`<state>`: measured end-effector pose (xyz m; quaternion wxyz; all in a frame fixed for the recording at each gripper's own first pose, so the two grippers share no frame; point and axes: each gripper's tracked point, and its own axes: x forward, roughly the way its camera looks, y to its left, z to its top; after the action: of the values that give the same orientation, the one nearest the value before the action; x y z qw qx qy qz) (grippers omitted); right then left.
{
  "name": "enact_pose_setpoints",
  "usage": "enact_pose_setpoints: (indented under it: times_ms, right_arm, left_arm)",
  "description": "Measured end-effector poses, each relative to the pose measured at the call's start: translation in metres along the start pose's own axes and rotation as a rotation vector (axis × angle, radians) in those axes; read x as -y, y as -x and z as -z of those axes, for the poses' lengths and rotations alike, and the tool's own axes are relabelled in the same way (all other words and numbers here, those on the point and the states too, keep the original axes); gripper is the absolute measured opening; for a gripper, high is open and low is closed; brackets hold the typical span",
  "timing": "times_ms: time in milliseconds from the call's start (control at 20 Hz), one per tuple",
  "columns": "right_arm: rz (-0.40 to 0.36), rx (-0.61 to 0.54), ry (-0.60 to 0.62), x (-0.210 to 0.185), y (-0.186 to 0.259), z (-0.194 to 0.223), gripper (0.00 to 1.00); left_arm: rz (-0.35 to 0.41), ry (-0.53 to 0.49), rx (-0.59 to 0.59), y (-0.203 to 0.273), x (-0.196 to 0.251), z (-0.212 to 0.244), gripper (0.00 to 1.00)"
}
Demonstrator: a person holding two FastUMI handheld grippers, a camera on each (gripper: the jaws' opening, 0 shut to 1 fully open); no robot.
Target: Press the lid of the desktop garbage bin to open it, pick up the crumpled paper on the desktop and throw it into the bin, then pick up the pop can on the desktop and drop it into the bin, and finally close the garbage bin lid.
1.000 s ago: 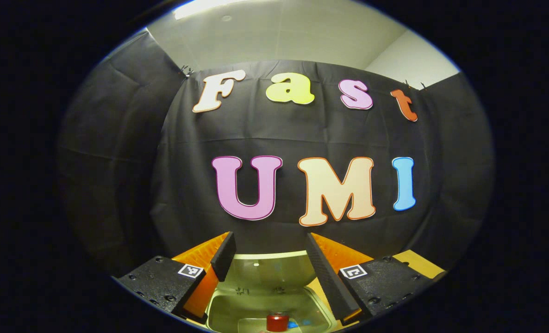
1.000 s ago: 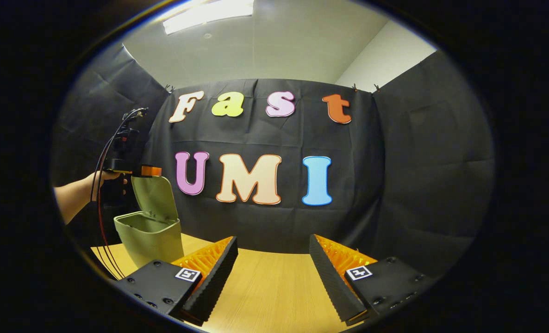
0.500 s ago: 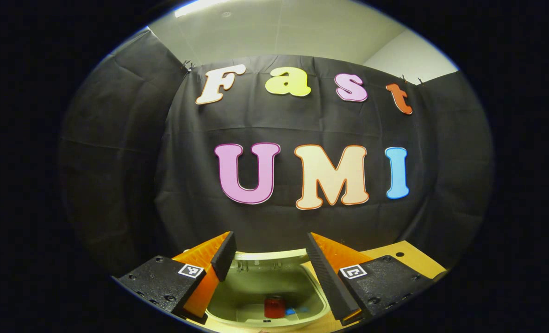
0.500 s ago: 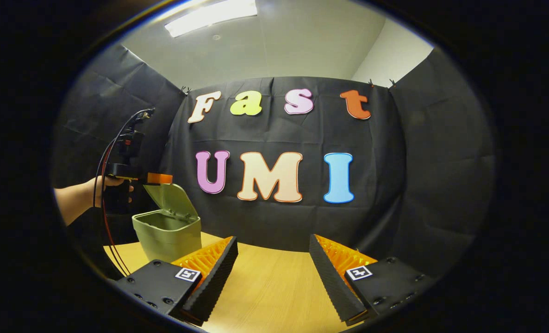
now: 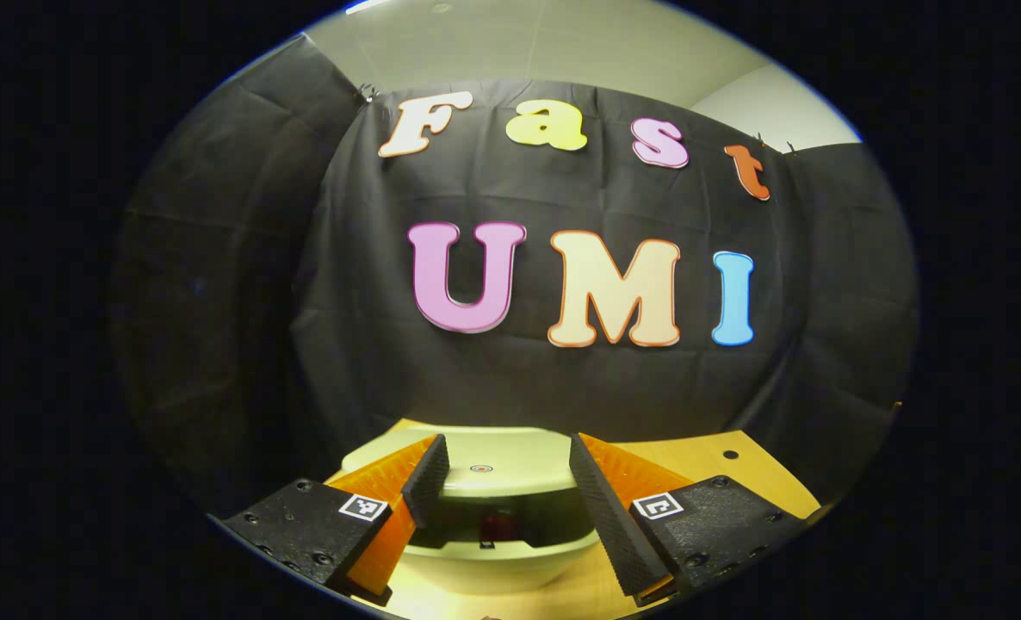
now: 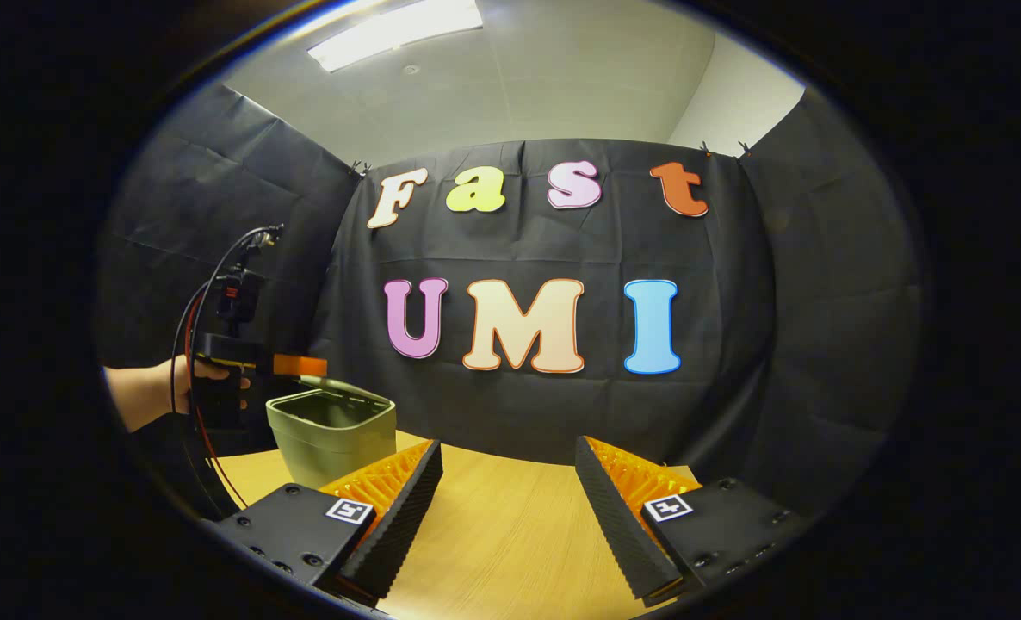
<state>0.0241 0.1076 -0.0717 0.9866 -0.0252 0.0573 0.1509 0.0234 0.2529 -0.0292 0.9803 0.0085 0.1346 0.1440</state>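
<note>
The green desktop bin (image 5: 493, 570) sits right under my left gripper (image 5: 506, 448), which is open. Its lid (image 5: 485, 465) lies low between my fingers, tilted nearly flat, with a narrow dark gap left over the rim. Through that gap a bit of the red pop can (image 5: 498, 523) shows inside. In the right gripper view the bin (image 6: 330, 435) stands at the left of the table, with the left gripper (image 6: 298, 366) resting on the lid (image 6: 345, 394), held by a hand (image 6: 185, 386). My right gripper (image 6: 508, 448) is open over the table with nothing between its fingers.
The wooden table (image 6: 510, 538) stretches from the bin to the right, bounded by the black cloth wall behind. A small round hole (image 5: 730, 454) sits in the tabletop right of the bin. Cables (image 6: 201, 344) hang from the left gripper.
The lid has swung down from nearly upright to almost flat, with the left gripper following it down. The right gripper has drifted slightly, still open.
</note>
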Motion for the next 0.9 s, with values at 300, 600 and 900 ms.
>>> enact_pose_setpoints:
  times_ms: [300,600,900]
  right_arm:
    - [0.002,-0.018,0.004,-0.002,0.003,0.007,0.99]
    - [0.010,-0.037,-0.003,0.000,-0.001,0.014,0.98]
    - [0.015,-0.066,-0.025,0.000,-0.011,0.027,0.99]
  left_arm:
    - [-0.006,-0.033,-0.031,-0.003,-0.001,0.032,0.92]
    - [-0.013,-0.036,-0.067,-0.004,-0.003,0.049,0.92]
    - [-0.056,-0.111,-0.054,-0.007,-0.002,0.061,0.92]
